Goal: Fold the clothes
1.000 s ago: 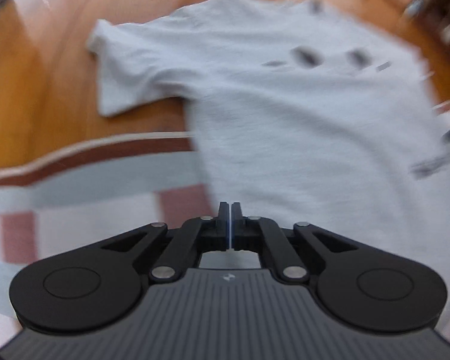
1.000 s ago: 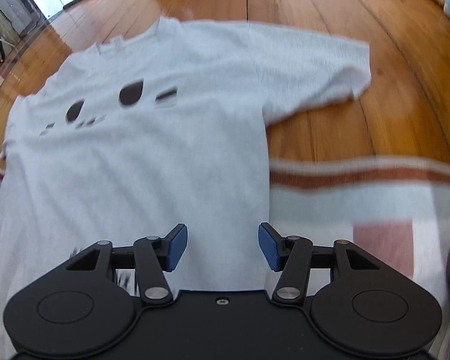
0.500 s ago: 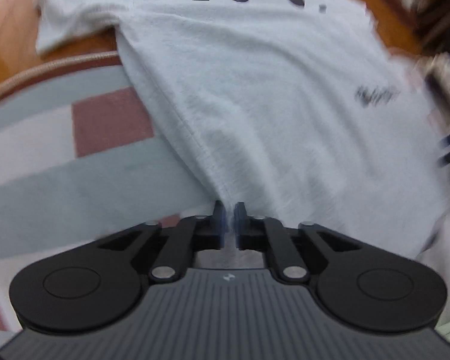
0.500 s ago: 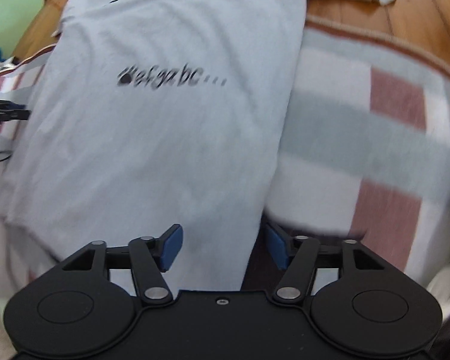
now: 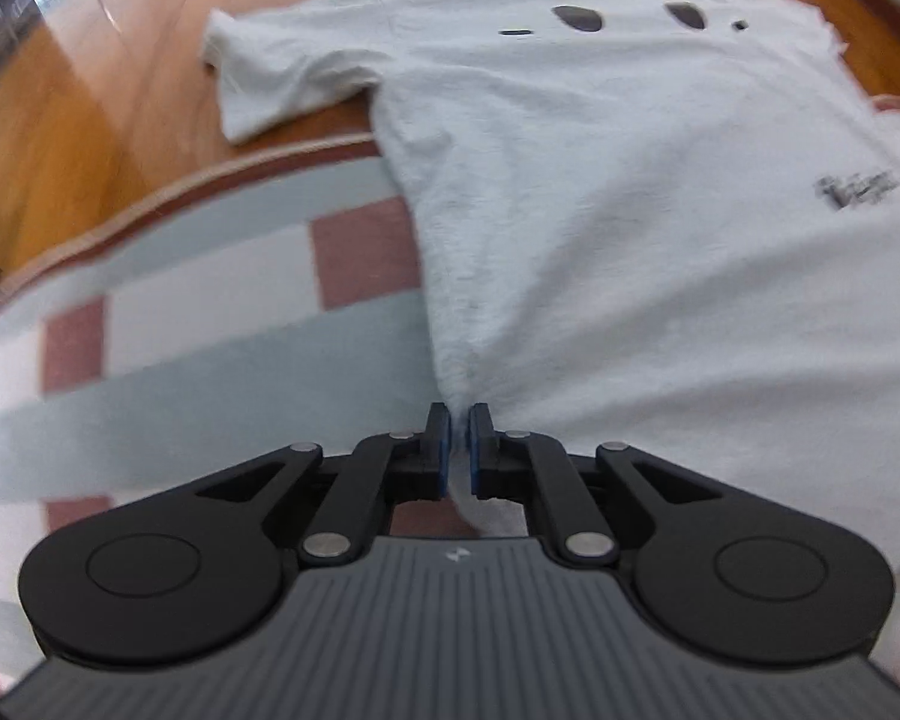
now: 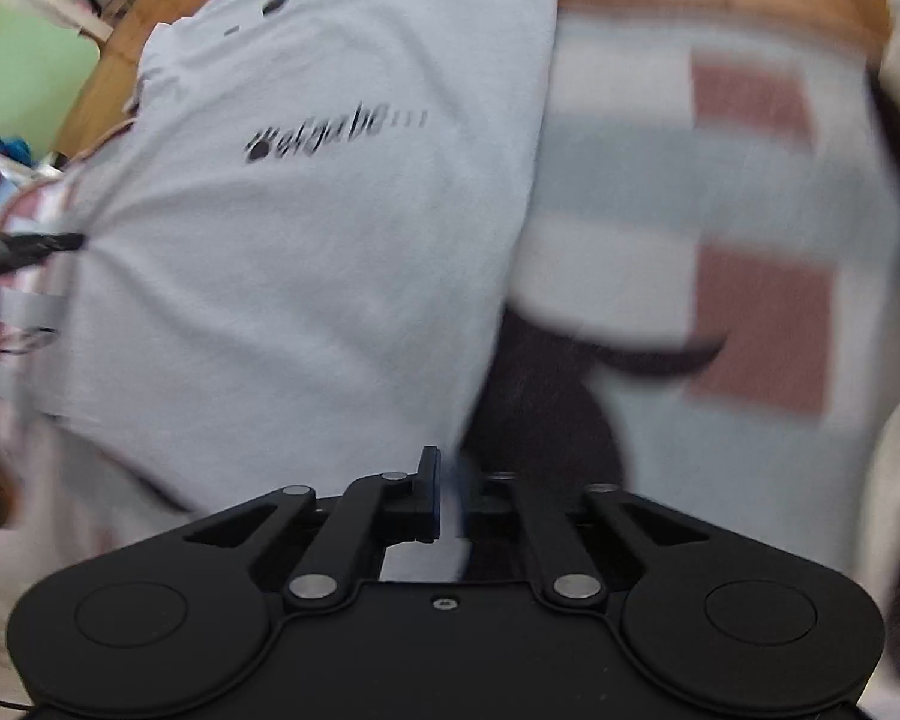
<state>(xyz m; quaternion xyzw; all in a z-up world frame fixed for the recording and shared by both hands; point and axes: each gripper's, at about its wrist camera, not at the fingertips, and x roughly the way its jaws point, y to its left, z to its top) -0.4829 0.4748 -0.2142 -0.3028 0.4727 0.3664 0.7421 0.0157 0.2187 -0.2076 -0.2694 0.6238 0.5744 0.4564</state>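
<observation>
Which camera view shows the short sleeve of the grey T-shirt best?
The left wrist view: the whole short sleeve lies there on the wooden floor, only slightly blurred. The right wrist view shows the T-shirt body and its blurred print, with no clear sleeve.

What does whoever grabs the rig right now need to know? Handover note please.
Left hand-held gripper: jaws nearly closed, pinching the near left hem corner of the white T-shirt; they have just eased open slightly.
Right hand-held gripper: jaws have just been closing, on the near right hem edge; view is blurred.
T-shirt lies front up, collar far, upper part on the wooden floor, lower part on the checked rug.
Done: both hem corners gripped.
Left: probably lift the hem and fold toward the collar; no fold is visible yet.
</observation>
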